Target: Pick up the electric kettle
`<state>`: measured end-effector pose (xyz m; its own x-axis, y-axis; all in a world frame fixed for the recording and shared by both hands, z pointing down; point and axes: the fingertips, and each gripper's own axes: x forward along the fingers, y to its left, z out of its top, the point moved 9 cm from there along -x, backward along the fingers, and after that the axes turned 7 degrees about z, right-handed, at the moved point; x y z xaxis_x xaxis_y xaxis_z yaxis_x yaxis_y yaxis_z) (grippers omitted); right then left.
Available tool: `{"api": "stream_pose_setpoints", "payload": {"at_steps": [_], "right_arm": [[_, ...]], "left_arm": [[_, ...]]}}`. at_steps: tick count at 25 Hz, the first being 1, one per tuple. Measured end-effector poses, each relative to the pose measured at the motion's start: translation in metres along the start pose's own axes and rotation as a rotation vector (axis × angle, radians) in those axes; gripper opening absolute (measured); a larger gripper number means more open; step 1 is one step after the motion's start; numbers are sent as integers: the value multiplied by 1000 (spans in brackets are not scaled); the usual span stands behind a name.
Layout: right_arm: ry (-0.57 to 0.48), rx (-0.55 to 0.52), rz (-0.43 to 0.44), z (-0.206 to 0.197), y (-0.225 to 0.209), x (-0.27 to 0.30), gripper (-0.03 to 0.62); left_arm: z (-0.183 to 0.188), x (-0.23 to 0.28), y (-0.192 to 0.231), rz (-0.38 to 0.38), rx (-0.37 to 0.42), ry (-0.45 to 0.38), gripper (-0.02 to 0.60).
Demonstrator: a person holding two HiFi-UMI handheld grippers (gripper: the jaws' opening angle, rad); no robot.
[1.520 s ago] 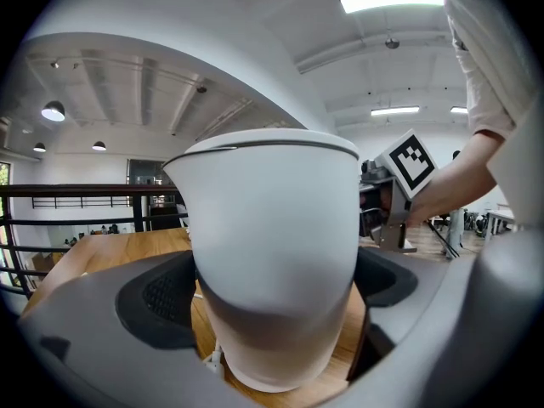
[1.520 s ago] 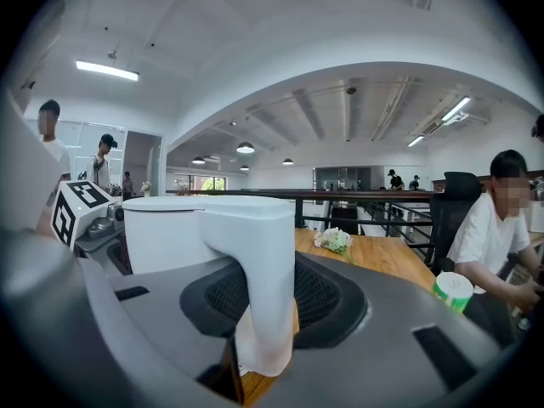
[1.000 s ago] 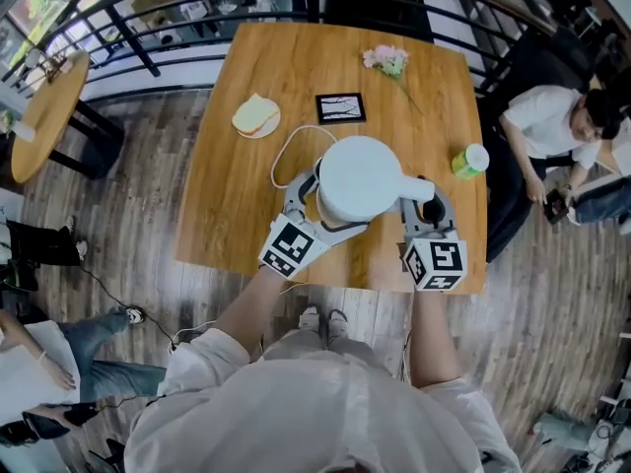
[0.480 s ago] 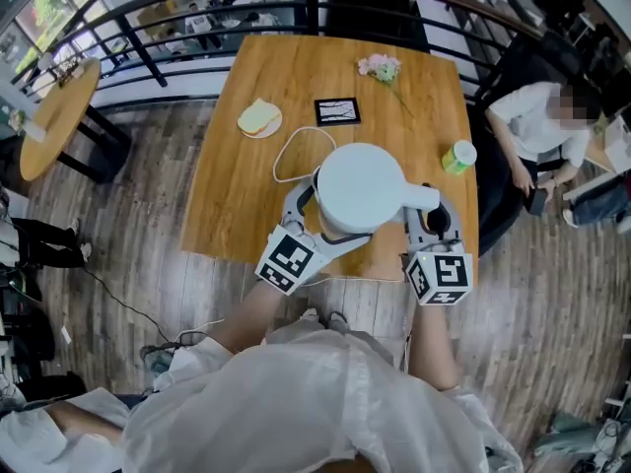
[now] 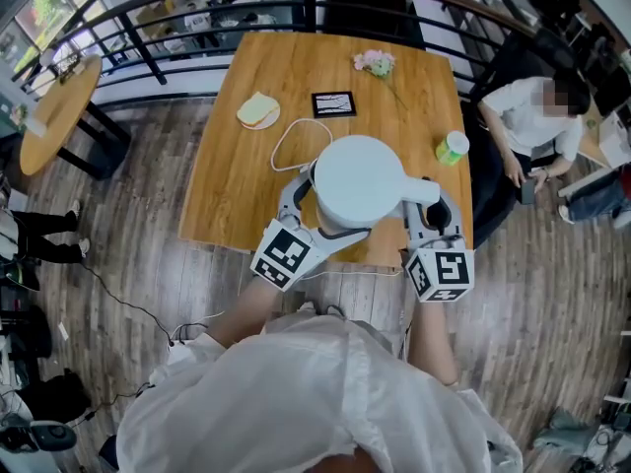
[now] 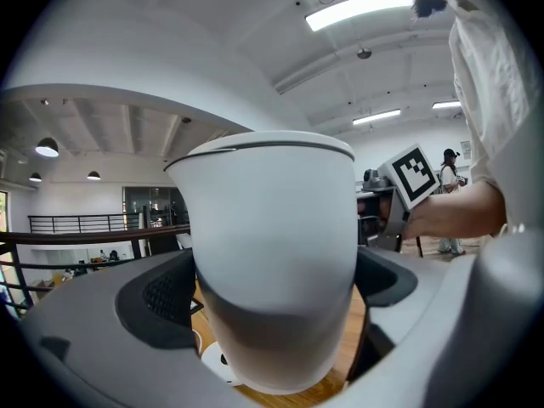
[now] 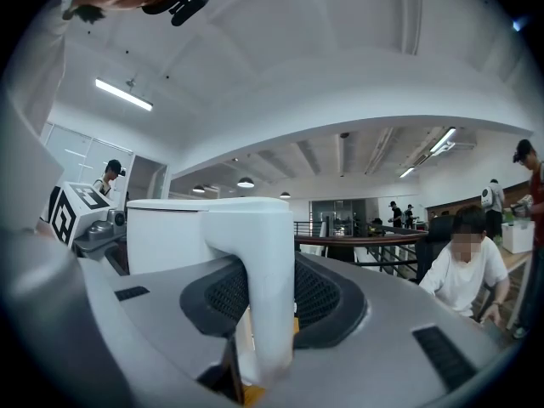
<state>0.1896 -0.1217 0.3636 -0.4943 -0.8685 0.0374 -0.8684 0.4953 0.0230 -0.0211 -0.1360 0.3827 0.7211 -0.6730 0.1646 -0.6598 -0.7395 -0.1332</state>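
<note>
In the head view, the white electric kettle (image 5: 360, 180) hangs over the near edge of the wooden table (image 5: 237, 190). It is flanked by the left gripper (image 5: 308, 203) and the right gripper (image 5: 431, 212), probably to share its weight. The left gripper view shows the jaws clamped round the kettle's body, with its power base (image 6: 218, 362) below. The right gripper view shows the jaws pinching the handle (image 7: 265, 287), likely to keep the kettle from tipping.

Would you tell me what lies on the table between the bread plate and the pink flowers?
A small black-framed picture, seen in the head view.
</note>
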Motion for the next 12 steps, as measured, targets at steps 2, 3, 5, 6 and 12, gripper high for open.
{"api": "stream_pose_setpoints", "payload": {"at_steps": [2, 3, 5, 6, 12], "right_arm": [[-3, -9, -2, 1, 1, -2, 119], [-5, -12, -3, 2, 1, -3, 119], [-7, -14, -4, 1, 1, -4, 119], [-6, -15, -4, 1, 1, -5, 119], [1, -24, -5, 4, 0, -6, 115]], "left_arm": [[1, 0, -1, 0, 2, -3, 578], [1, 0, -2, -1, 2, -4, 578], [1, -1, -3, -3, 0, -6, 578], [1, -1, -4, -4, 0, -7, 578], [5, -2, -4, -4, 0, -6, 578]]}}
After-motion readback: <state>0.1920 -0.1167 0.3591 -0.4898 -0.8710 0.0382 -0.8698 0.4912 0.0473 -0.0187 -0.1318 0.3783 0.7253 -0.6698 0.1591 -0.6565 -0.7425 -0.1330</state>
